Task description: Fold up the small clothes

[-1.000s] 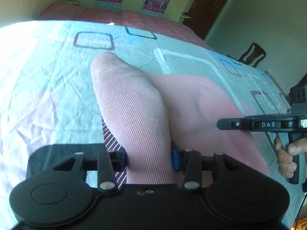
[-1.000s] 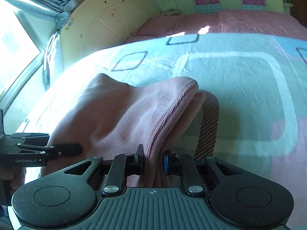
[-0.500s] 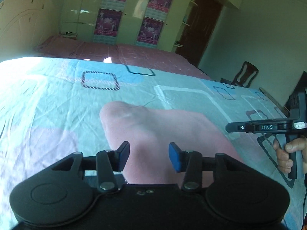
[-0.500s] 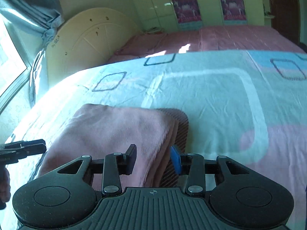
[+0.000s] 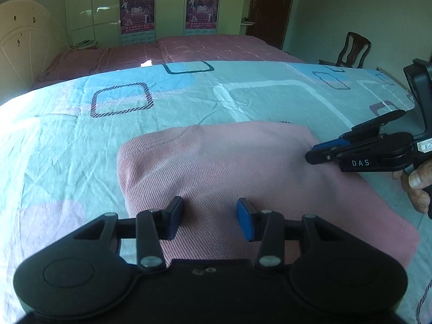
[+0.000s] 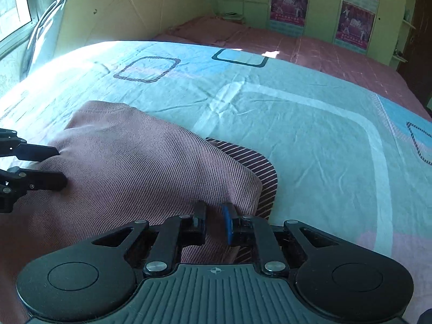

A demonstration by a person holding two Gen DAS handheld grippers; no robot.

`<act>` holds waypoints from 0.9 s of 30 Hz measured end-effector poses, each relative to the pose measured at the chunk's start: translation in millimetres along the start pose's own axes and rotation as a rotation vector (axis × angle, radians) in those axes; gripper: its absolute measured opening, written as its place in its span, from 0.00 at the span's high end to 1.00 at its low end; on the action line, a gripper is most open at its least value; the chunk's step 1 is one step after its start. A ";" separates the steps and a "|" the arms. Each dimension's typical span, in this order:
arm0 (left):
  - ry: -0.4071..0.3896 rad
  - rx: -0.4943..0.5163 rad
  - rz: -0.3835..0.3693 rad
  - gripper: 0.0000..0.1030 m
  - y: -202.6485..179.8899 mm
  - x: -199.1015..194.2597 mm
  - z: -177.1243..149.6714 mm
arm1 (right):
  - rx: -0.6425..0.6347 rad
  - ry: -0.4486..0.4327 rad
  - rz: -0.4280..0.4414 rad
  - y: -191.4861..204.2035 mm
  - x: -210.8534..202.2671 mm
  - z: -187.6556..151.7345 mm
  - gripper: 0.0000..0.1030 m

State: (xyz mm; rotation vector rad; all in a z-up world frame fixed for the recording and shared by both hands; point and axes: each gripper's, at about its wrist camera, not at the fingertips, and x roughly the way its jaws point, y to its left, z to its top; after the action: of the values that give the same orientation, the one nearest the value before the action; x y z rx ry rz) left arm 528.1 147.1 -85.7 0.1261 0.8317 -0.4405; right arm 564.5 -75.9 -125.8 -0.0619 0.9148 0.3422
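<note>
A folded pink ribbed garment (image 5: pixel 243 170) lies flat on the patterned bedsheet (image 5: pixel 81 140); it also shows in the right wrist view (image 6: pixel 140 170), with a striped layer (image 6: pixel 259 172) sticking out from under its right edge. My left gripper (image 5: pixel 210 220) is open and empty just over the garment's near edge. My right gripper (image 6: pixel 214 222) is open with a narrow gap, over the garment's right corner, gripping nothing. The right gripper shows in the left wrist view (image 5: pixel 318 155) at the garment's right side. The left gripper shows in the right wrist view (image 6: pixel 59 167) at the garment's left side.
The bed stretches far ahead, with a pink cover (image 5: pixel 172 51) at its far end. A cream headboard (image 6: pixel 129 13) and a window stand to the left. A wooden chair (image 5: pixel 352 51) stands by the right wall. Wardrobe doors with posters (image 5: pixel 137 8) line the back wall.
Both grippers let go of the garment and opened. The garment has dropped flat onto the bed in a folded shape. Both grippers have pulled back a little.
</note>
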 end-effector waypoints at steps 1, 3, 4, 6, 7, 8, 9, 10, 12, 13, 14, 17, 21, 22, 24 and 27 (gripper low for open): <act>-0.012 -0.006 0.006 0.61 -1.8 -8.6 0.9 | 0.004 -0.007 -0.008 1.4 -4.9 1.0 0.87; -0.069 0.006 -0.029 0.65 -8.3 -34.0 0.2 | -0.013 -0.070 0.015 10.2 -35.7 0.3 0.87; -0.078 0.013 -0.046 0.69 -12.8 -46.2 -2.7 | -0.028 -0.090 0.029 14.4 -45.9 -1.6 0.87; -0.092 0.042 -0.055 0.72 -22.8 -64.3 -11.6 | -0.066 -0.106 0.068 23.4 -67.3 -8.2 0.87; -0.088 0.046 -0.068 0.72 -27.3 -70.0 -17.1 | -0.091 -0.104 0.089 29.0 -74.2 -13.0 0.87; -0.073 0.040 -0.081 0.72 -29.6 -70.6 -22.3 | -0.110 -0.094 0.099 32.8 -77.0 -16.4 0.87; -0.049 0.031 -0.092 0.72 -31.1 -67.4 -27.5 | -0.137 -0.073 0.106 38.8 -76.4 -22.0 0.87; -0.009 0.021 -0.095 0.76 -31.9 -58.7 -33.7 | -0.162 -0.047 0.089 42.7 -71.4 -26.9 0.87; 0.012 -0.009 -0.097 0.77 -30.4 -45.8 -44.4 | -0.201 0.051 -0.012 44.5 -48.9 -38.4 0.87; -0.003 -0.067 -0.117 0.78 -25.8 -42.7 -48.3 | -0.201 0.061 -0.046 41.5 -40.2 -43.8 0.87; -0.009 -0.102 -0.123 0.78 -23.3 -41.9 -49.2 | -0.191 0.042 -0.048 39.3 -39.5 -46.3 0.87; -0.027 -0.101 -0.090 0.80 -30.3 -49.9 -50.2 | -0.173 0.041 -0.069 41.8 -42.4 -45.7 0.87; -0.051 -0.086 -0.054 0.80 -41.2 -73.8 -55.6 | -0.176 -0.014 -0.054 50.9 -72.8 -50.7 0.87; -0.052 -0.087 -0.048 0.80 -43.1 -78.2 -57.4 | -0.173 -0.023 -0.044 53.2 -81.7 -53.3 0.87; -0.051 -0.088 -0.025 0.80 -47.6 -84.4 -61.5 | -0.172 -0.045 -0.009 59.8 -97.9 -59.6 0.87; -0.043 -0.090 0.001 0.80 -52.6 -88.5 -66.5 | -0.162 -0.038 0.019 65.7 -105.4 -67.8 0.87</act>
State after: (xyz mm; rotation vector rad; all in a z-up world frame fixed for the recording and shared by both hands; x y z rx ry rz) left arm 407.9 147.2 -61.9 0.0335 0.8082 -0.4032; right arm 432.7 -55.0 -78.5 -0.1953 0.8493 0.4334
